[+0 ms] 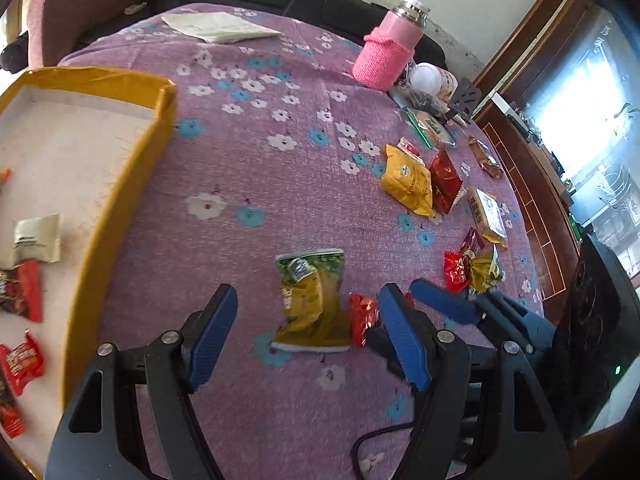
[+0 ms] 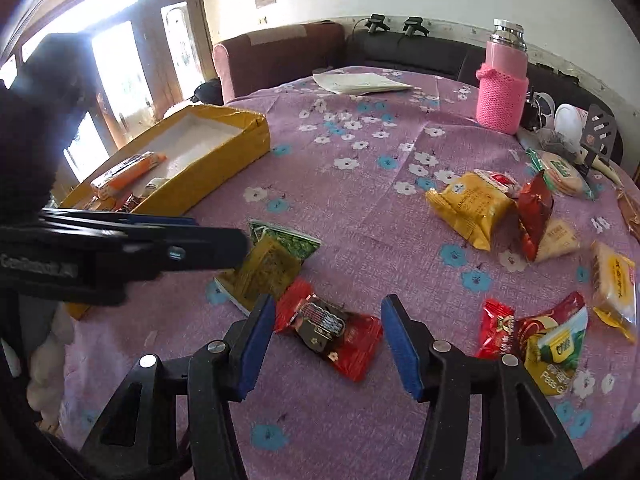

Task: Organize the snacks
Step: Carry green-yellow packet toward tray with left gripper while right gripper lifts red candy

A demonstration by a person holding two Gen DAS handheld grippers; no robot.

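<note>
Yellow box (image 1: 120,208) at table's left: inside, red packets (image 1: 24,360), a pale sachet (image 1: 38,240), an orange-white pack (image 2: 128,174). Loose snacks on the purple floral cloth (image 1: 260,160). Left gripper (image 1: 308,320) spread above a green-yellow packet (image 1: 312,300), not touching. Right gripper (image 2: 328,324) spread around a red packet (image 2: 332,332), pads apart from it. Pink flask (image 2: 502,88) at far edge; sofa, bright doors behind.

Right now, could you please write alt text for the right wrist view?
The right gripper hangs open over a red snack packet on a purple floral tablecloth. The left gripper reaches in from the left over a green-yellow packet, with a yellow box behind and more snacks to the right.
</note>
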